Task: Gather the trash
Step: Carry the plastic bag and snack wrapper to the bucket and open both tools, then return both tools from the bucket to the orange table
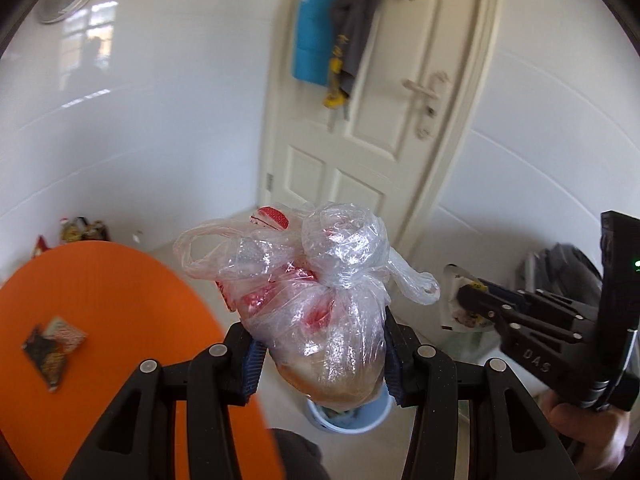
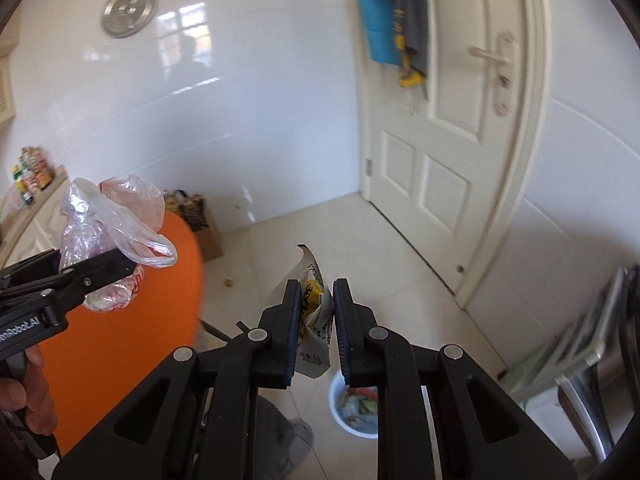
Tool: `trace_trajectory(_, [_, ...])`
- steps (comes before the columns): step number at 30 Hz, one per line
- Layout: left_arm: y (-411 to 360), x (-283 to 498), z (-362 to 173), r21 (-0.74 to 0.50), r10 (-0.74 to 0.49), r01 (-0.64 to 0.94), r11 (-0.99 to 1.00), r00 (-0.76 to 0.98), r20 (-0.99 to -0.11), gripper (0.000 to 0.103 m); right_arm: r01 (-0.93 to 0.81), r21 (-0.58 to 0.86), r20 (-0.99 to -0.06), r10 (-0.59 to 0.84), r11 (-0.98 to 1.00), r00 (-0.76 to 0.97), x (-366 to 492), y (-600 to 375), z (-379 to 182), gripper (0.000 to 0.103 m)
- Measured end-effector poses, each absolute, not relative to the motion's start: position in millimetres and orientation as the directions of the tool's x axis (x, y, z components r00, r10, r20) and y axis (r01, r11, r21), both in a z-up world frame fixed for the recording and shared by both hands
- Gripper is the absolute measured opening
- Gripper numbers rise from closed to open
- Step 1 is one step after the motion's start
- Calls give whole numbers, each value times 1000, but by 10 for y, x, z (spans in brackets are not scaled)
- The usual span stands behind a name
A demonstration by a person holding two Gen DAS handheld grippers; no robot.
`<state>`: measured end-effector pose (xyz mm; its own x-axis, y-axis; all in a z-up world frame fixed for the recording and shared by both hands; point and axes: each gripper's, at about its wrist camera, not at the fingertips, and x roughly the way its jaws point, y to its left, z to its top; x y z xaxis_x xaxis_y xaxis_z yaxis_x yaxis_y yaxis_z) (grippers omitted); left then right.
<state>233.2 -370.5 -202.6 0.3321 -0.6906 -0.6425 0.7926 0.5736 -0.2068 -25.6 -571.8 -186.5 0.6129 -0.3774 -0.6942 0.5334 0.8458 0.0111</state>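
Note:
My left gripper (image 1: 320, 344) is shut on a knotted clear plastic bag (image 1: 316, 300) with red and pale contents, held above a light blue waste bin (image 1: 352, 420) on the floor. The bag also shows in the right wrist view (image 2: 108, 232), with the left gripper (image 2: 100, 272) around it. My right gripper (image 2: 318, 320) is shut on a white snack wrapper with yellow print (image 2: 314, 312), held above the bin (image 2: 352, 404), which holds some trash. The right gripper (image 1: 472, 296) and wrapper (image 1: 460, 304) show at the right of the left wrist view.
An orange round table (image 1: 100, 320) is at the left, with a small printed wrapper (image 1: 52, 348) lying on it. A white door (image 1: 380, 120) with hanging cloths is ahead. A cardboard box (image 2: 204, 228) stands by the wall. Metal racks (image 2: 592, 352) stand at the right.

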Motion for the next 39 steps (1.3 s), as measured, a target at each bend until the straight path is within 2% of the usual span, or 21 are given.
trace_trajectory(9, [-4621,2432,-2844,-248,-583,836,489,102,-806,45,650,61,-817,-336,758,469,-548,-6506,-2798,16])
trace_trajectory(15, [-4981,2582,-3345,-281,-493,826,488,-5,-870,45,693,110,-870,-268,713,413,-547,-6911,-3328,16])
trace_trajectory(18, [-5186,2724,-3534,-311,-460,821,479,-67,-886,50,715,141,-889,-231,685,396,-550,-7070,-3553,19])
trace_trajectory(20, [-5456,2914,-3653,-315,-424,816,485,-95,-900,62,730,164,-896,-209,664,391,-533,-7194,-3699,19])
trace_trajectory(23, [-5607,3042,-3726,-262,-386,831,491,-62,-921,71,743,199,-905,-171,639,389,-550,-7290,-3864,21])
trace_trajectory(25, [-5653,3103,-3744,-253,-373,825,506,-56,-926,77,749,225,-901,-158,624,403,-568,-7341,-3904,32])
trace_trajectory(27, [-5720,3140,-3735,-235,-366,822,519,-35,-930,81,759,235,-899,-160,607,407,-602,-7357,-3921,64])
trace_trajectory(29, [-5865,3144,-3667,-195,-353,828,526,3,-936,88,765,245,-895,-165,596,415,-620,-7378,-3927,80])
trace_trajectory(30, [-5876,3140,-3620,-172,-349,829,532,29,-937,88,768,243,-893,-171,593,415,-634,-7367,-3918,90])
trace_trajectory(32, [-5847,3146,-3567,-149,-350,828,541,61,-935,89,779,222,-894,-196,587,403,-644,-7334,-3889,103])
trace_trajectory(39, [-5806,2632,-3385,-100,-382,821,563,151,-912,92,790,185,-890,-241,585,387,-614,-7177,-3691,103])
